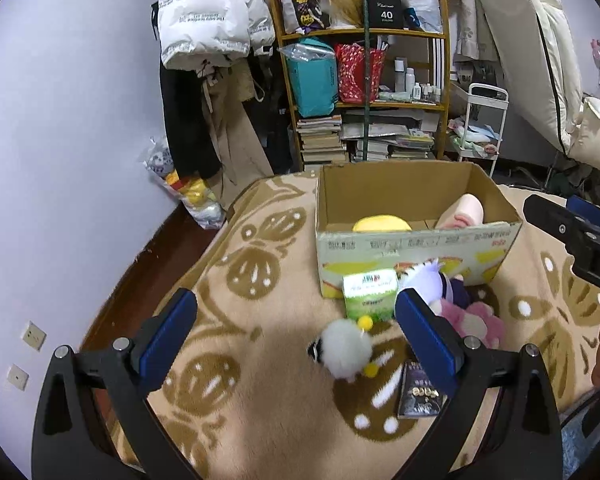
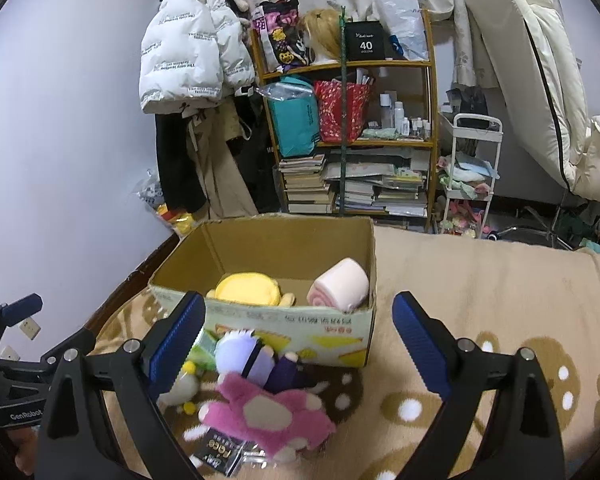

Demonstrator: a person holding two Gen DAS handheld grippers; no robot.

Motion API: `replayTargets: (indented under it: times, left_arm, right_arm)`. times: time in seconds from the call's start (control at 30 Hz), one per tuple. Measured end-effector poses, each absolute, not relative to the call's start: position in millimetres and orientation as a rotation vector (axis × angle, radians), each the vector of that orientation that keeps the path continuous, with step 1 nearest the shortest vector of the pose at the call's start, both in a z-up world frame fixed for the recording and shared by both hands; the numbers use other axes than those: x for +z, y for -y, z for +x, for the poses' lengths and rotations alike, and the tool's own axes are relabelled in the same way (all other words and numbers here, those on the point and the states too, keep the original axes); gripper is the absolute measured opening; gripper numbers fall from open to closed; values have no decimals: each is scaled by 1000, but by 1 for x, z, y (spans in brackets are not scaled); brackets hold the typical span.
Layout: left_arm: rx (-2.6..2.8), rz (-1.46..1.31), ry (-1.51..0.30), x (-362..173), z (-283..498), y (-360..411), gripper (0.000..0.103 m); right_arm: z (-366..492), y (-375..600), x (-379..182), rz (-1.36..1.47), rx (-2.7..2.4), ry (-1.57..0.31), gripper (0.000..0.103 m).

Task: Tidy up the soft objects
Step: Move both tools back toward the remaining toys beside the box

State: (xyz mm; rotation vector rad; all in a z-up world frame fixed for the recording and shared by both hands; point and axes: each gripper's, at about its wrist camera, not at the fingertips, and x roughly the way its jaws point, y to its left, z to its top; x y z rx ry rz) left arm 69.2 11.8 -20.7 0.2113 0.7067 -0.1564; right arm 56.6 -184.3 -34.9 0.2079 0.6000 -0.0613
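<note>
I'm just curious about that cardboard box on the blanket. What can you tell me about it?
The cardboard box is plain brown corrugated card, open at the top, with yellow printed graphics on its near outer wall. It stands upright on the beige patterned blanket. Inside lie a yellow plush and a rolled pink towel. A purple-haired doll and a green carton lie close against its near wall.

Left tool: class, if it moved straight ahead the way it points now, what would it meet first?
Probably the fluffy white pompom toy, lying on the blanket between the open left tool's fingers; the green carton sits just beyond. Depth is uncertain.
</note>
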Motion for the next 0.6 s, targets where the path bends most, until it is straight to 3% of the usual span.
replayTargets:
  times: [0.6]
  left_arm:
    - [-146,213,-790,-40,68,-16,98]
  right_arm:
    - [49,172,-46,205,-38,-685,99]
